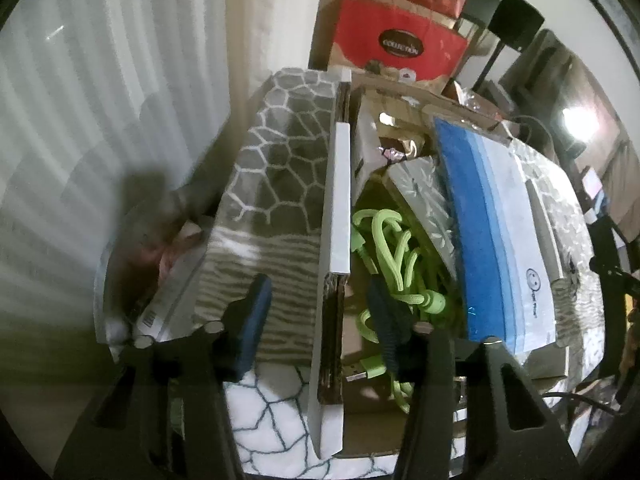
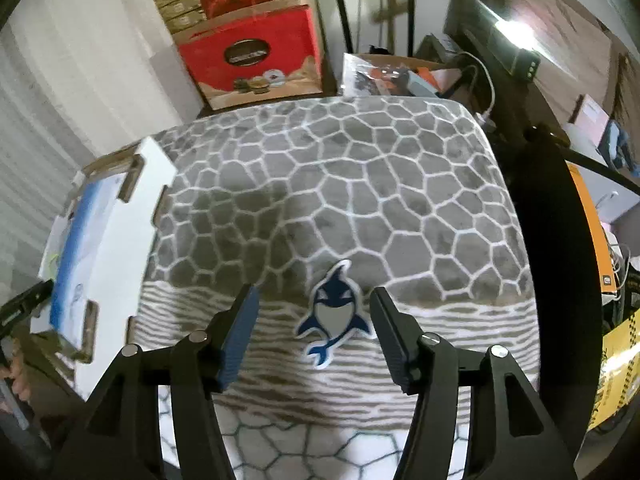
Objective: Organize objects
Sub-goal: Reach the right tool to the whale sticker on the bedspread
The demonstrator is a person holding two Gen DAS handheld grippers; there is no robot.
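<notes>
A white cardboard box (image 1: 336,200) stands on a grey honeycomb-patterned blanket (image 1: 280,152). My left gripper (image 1: 320,296) is open, its jaws astride the box's left wall; the right finger is inside the box. Inside lie a lime-green cable (image 1: 394,256), a blue-and-white pouch (image 1: 496,232) and a silver patterned packet (image 1: 424,192). In the right wrist view my right gripper (image 2: 314,316) is open just above a blue shark sticker (image 2: 334,314) lying flat on the blanket (image 2: 360,184). The box (image 2: 116,248) shows at the left there.
Red gift boxes (image 2: 252,52) are stacked behind the blanket. A dark desk edge (image 2: 556,240) runs along the right, with cables and a lamp beyond. A white curtain (image 1: 100,100) hangs at the left. An open carton of clutter (image 2: 400,74) sits at the back.
</notes>
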